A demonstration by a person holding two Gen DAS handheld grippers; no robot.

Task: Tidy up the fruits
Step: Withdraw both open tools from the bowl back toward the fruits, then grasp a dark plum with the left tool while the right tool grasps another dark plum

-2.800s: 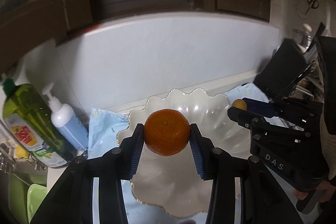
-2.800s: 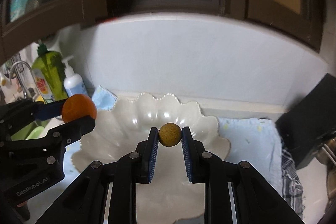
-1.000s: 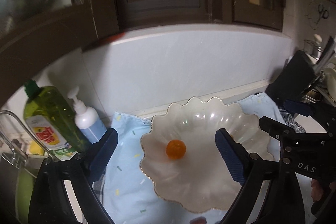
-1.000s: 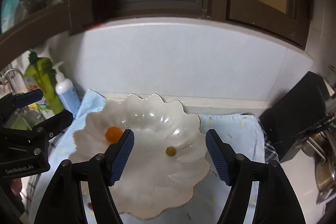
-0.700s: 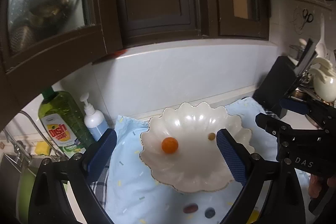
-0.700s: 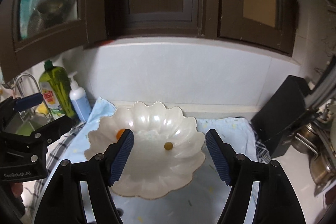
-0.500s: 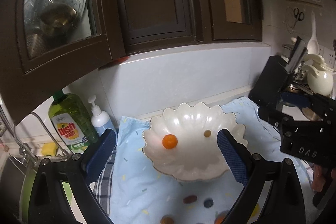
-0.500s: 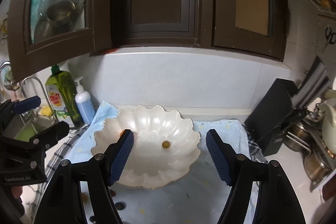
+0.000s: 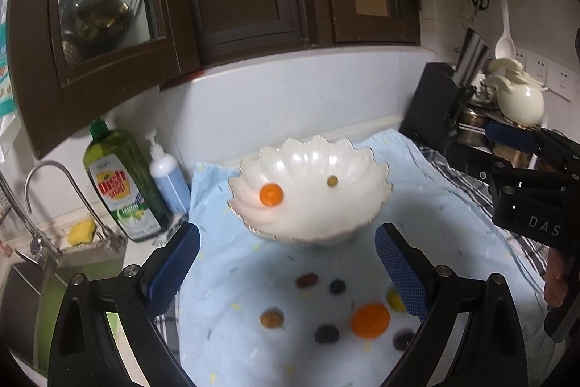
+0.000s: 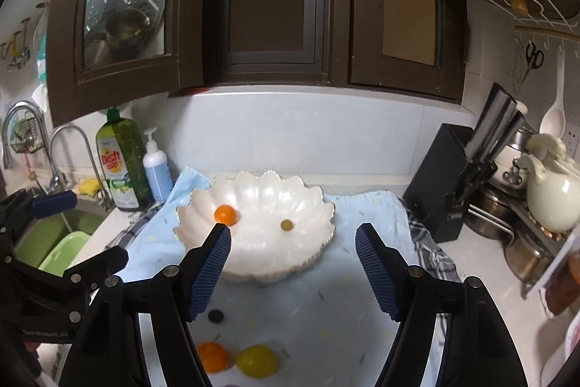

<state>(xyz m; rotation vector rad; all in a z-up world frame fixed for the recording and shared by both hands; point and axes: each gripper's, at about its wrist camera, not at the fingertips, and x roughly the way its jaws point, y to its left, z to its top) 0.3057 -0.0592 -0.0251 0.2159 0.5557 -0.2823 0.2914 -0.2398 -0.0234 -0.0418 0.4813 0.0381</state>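
Observation:
A white scalloped bowl (image 9: 355,202) (image 10: 308,242) stands on a light blue cloth (image 9: 453,242) (image 10: 326,321). Inside it lie an orange mandarin (image 9: 271,194) (image 10: 225,214) and a small yellow-brown fruit (image 9: 331,181) (image 10: 286,225). On the cloth in front of the bowl lie several loose fruits: another mandarin (image 9: 370,320) (image 10: 214,356), a yellow fruit (image 10: 256,365) and small dark ones (image 9: 337,286). My left gripper (image 9: 286,272) is open and empty, back from the bowl. My right gripper (image 10: 293,272) is open and empty too.
A green dish-soap bottle (image 10: 121,162) and a white pump bottle (image 10: 157,169) stand left of the cloth, beside a tap (image 10: 72,147) and sink. A black knife block (image 10: 446,180), pots and a cream jug (image 10: 551,194) stand on the right. Dark cabinets hang overhead.
Both grippers let go of their fruits into the bowl and opened, then drew back from it. The bowl looks smaller and the loose fruits on the cloth have come into view.

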